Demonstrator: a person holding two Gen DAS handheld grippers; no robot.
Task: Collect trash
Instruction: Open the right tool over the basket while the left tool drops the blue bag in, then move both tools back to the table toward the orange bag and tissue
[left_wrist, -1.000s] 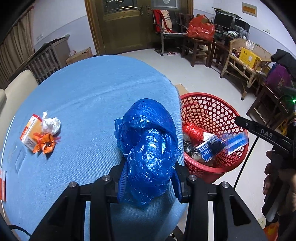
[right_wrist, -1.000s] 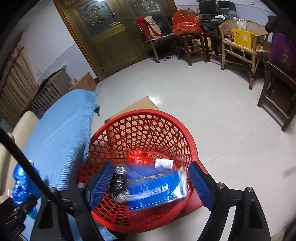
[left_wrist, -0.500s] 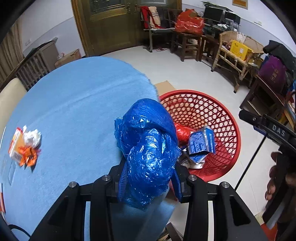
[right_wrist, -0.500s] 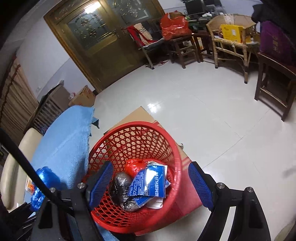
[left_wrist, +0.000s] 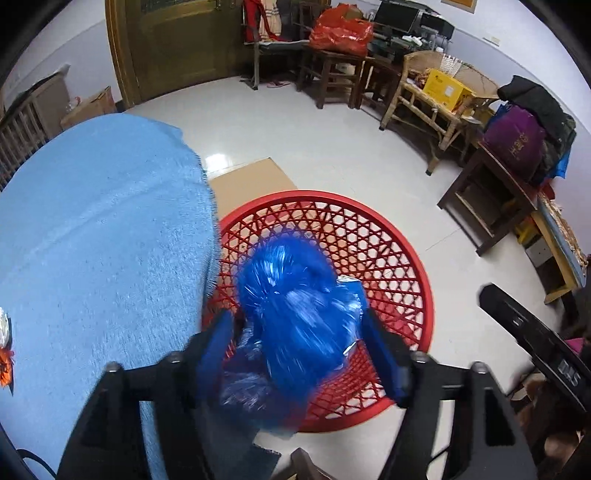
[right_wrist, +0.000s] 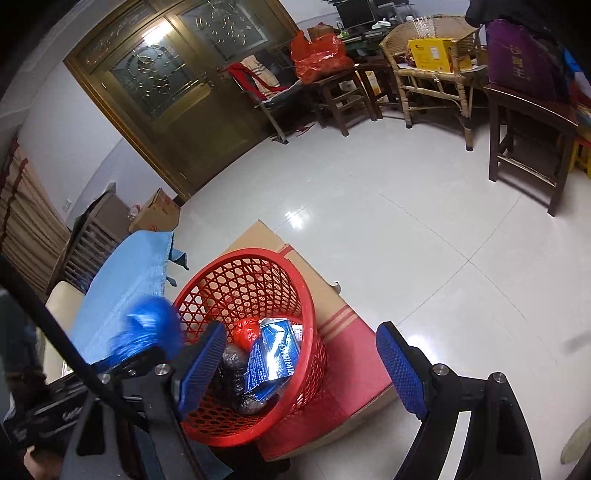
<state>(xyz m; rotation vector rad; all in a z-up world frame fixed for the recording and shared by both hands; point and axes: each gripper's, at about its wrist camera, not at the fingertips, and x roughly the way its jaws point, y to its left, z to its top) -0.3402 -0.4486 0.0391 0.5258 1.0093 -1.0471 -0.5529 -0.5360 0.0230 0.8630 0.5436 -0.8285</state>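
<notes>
Table: round top under a light blue cloth (left_wrist: 99, 236), its edge just beside the red basket (left_wrist: 391, 243); a scrap of orange wrapper (left_wrist: 5, 363) lies at its far left edge
Floor: pale glossy tiles (right_wrist: 406, 206) with a flattened cardboard box (right_wrist: 332, 317) under the basket
Room: brown glazed double door (right_wrist: 177, 85) at the back, wooden stools and a cane chair (right_wrist: 432, 70) along the wall, a yellow box (right_wrist: 430, 55) on the chair, a red plastic bag (right_wrist: 317, 55) on a stool
Left gripper (left_wrist: 301, 347): tilted steeply down over the near rim of the basket, jaws opening, blue pads standing clear of the bag on both sides
Right gripper (right_wrist: 301, 365): angled down towards the basket and the floor beside it, jaws spread wide with nothing between them
Blue bag (left_wrist: 295, 325): crumpled shiny plastic, smeared by motion, between the left jaws and above the basket's mouth; whether it touches a pad cannot be told
Basket contents: a blue and white packet (right_wrist: 273, 358), a small red bag (right_wrist: 245, 332) and a dark lump (right_wrist: 231, 363) lying at the bottom
</notes>
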